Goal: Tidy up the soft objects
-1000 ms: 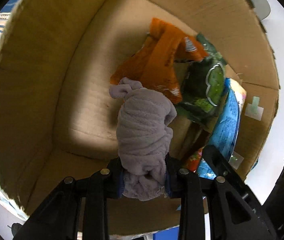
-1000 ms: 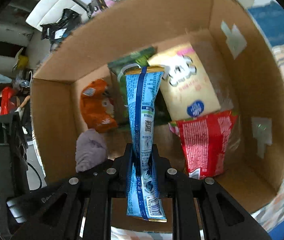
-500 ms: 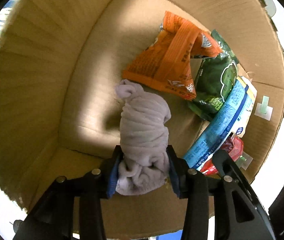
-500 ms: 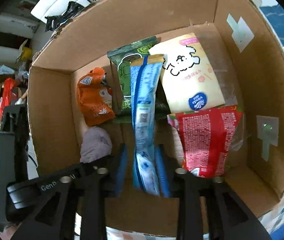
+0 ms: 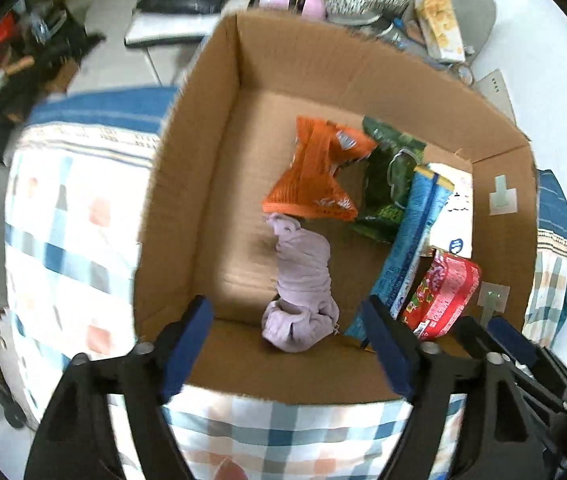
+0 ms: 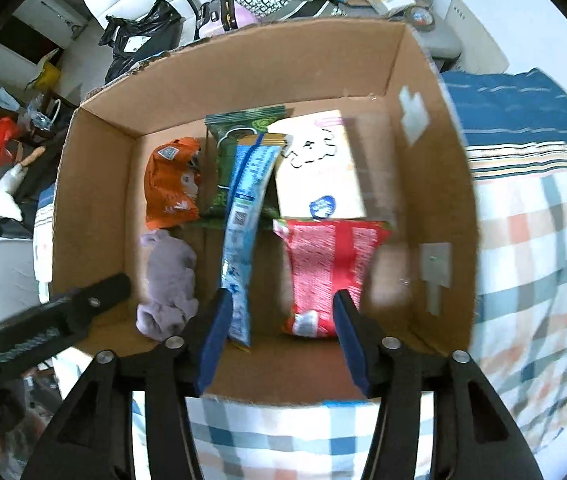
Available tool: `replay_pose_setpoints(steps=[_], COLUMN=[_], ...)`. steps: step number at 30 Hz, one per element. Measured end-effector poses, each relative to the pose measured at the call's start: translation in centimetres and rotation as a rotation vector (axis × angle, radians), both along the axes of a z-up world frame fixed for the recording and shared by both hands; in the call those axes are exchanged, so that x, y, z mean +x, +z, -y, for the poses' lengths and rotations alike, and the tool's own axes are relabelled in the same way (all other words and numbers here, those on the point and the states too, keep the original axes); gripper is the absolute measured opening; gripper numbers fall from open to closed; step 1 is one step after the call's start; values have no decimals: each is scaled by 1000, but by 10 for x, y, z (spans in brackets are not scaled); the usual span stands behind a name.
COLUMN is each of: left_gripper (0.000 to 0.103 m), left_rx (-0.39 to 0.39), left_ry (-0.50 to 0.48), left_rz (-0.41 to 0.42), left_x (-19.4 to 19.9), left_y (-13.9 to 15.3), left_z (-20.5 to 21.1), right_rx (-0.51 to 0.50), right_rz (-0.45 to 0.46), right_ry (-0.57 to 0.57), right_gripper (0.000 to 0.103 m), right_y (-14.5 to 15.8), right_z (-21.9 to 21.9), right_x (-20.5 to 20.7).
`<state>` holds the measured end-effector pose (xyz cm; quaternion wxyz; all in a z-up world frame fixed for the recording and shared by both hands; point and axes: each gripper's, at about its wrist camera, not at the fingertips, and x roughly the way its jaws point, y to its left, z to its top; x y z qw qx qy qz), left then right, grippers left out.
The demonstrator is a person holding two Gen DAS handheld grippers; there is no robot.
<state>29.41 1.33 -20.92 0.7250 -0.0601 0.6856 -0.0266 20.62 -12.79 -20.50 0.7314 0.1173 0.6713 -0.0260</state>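
Now, through my left wrist view, my left fingers [image 5: 287, 334] are spread wide, holding nothing, at the bottom of the frame over the near edge of the cardboard box [image 5: 211, 168]. The purple cloth [image 5: 303, 280] lies bunched on the box floor at centre, between the finger tips, just below the orange bag [image 5: 315, 172].

Through my right wrist view, my right fingers [image 6: 281, 320] are spread and empty too. The blue packet [image 6: 243, 232] lies in the box at centre, its near end touching my left-hand finger, with the red bag [image 6: 331, 272] to its right and the cloth at lower left.
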Motion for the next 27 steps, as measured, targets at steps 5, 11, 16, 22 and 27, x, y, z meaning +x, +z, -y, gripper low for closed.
replay_pose_setpoints(steps=[5, 11, 16, 22, 27], left_gripper=[97, 98, 98, 98, 98], left_rx=[59, 72, 77, 104, 133], left_ry=[-23, -22, -23, -6, 11], left_rz=[111, 229, 326, 418, 476], left_x=[-11, -33, -65, -102, -141], left_y=[29, 57, 97, 141, 177], left_z=[-7, -8, -8, -12, -18], right_rx=[-57, -113, -155, -167, -158], right_rz=[44, 103, 176, 255, 328], right_ry=[24, 28, 39, 53, 51], right_gripper=[78, 101, 101, 101, 101], right_y=[29, 63, 102, 149, 190], right_z=[12, 13, 15, 14, 16], right_x=[-19, -36, -59, -93, -131])
